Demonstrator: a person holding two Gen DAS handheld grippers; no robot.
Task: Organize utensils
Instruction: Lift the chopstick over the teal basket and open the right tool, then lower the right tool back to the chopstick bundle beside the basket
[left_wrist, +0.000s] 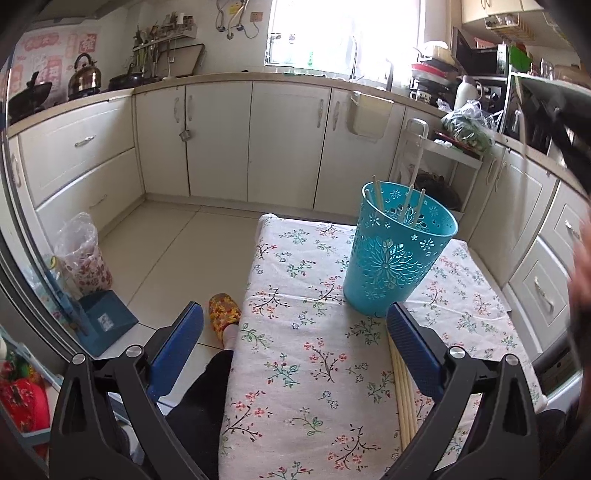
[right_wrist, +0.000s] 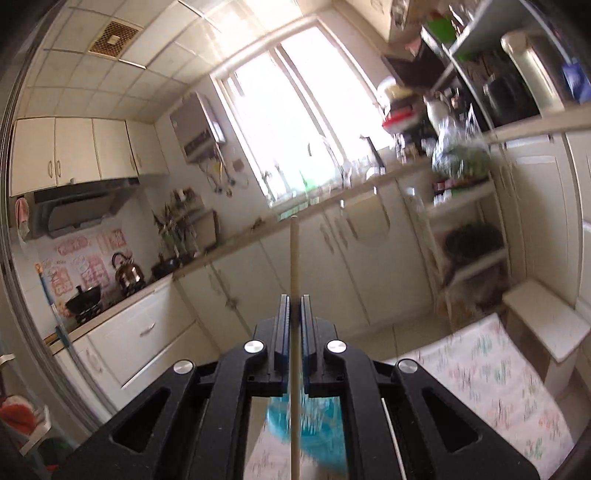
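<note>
Clamped on a single wooden chopstick: right gripper, jaws pressed together on the shaft, stick running up past the fingertips and down between the arms toward the lens. Tilted up toward window and cabinets, so little of the work surface shows from the right wrist. Below the jaws, a blurred patch of the turquoise holder, seemingly underneath the held stick, though blur prevents saying how close.

Left gripper: spread wide, nothing between the blue pads, hovering over the near end of the floral tablecloth.

Partly done, judging by the layout. Already standing in the turquoise openwork holder, on the far part of the cloth: at least three chopsticks in the holder, tips leaning against the rim. In transit: the one in the right gripper. Left to do: a bundle of loose chopsticks lying flat on the cloth just beside the left gripper's right finger, near the holder's base.

Hard to make out: exact count of the loose bundle, partly covered by that finger and cut off toward the bottom. Lower ends of the sticks inside the holder hidden by its wall. Right edge of the left wrist view taken up by a dark, motion-blurred shape, probably the other gripper and hand, unreadable. Right wrist view smeared throughout.
</note>
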